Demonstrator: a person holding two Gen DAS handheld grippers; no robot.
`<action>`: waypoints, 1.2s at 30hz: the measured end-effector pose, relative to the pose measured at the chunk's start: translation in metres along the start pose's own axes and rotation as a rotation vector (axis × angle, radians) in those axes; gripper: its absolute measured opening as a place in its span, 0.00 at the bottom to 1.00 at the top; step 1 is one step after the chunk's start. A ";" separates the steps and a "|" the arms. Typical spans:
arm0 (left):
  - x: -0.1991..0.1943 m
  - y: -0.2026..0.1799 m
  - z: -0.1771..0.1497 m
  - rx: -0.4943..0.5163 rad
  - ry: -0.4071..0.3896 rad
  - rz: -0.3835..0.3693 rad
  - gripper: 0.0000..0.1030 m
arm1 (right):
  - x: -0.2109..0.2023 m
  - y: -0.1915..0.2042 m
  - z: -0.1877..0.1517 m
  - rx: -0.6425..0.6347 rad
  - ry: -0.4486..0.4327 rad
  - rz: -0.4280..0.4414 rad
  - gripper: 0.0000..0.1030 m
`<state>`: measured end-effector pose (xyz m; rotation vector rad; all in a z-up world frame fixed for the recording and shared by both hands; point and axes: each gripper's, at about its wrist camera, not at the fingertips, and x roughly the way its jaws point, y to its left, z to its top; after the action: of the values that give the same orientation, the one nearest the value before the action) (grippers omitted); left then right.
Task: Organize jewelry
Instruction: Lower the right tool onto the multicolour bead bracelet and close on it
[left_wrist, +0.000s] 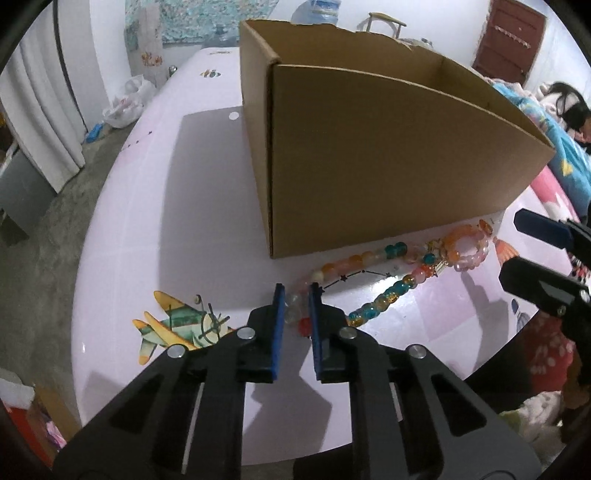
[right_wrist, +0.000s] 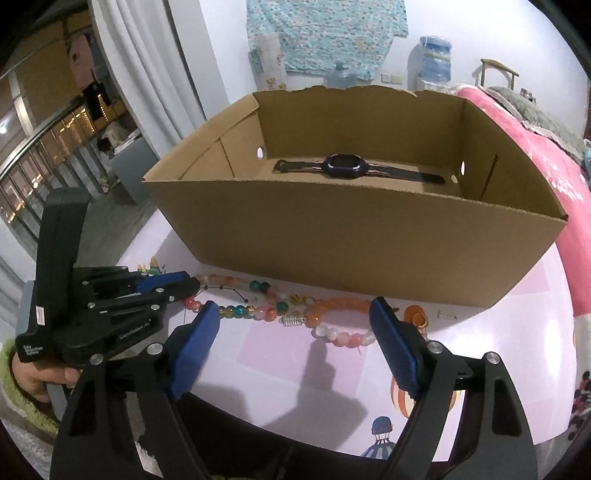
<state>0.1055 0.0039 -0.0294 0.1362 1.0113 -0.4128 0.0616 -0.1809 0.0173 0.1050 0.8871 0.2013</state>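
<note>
Your left gripper (left_wrist: 295, 299) is clamped on the long multicolour glass-bead strand (left_wrist: 369, 284); right gripper (right_wrist: 295, 314) jaws apart. Next: lift it to 12 o'clock, into the open brown cardboard box (right_wrist: 332, 229) w/ the dark wristwatch (right_wrist: 345, 166).

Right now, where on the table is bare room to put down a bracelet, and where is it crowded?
Free: the table left of the cardboard box, beyond the airplane sticker. Inside the box, the floor beside the watch is bare too. Crowded: the strip in front of the box, with the long bead strand, the orange bracelet and both grippers.
</note>
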 end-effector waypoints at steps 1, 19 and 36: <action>-0.002 -0.002 0.000 -0.001 -0.002 -0.007 0.08 | 0.000 -0.001 -0.001 0.004 0.000 0.002 0.77; -0.036 0.003 -0.021 -0.082 -0.088 -0.135 0.08 | 0.001 0.005 -0.007 0.016 0.021 0.088 0.59; -0.035 0.011 -0.039 -0.076 -0.069 -0.080 0.08 | 0.062 0.022 0.014 0.003 0.144 0.123 0.27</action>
<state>0.0630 0.0350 -0.0214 0.0131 0.9649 -0.4489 0.1074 -0.1462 -0.0174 0.1490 1.0253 0.3252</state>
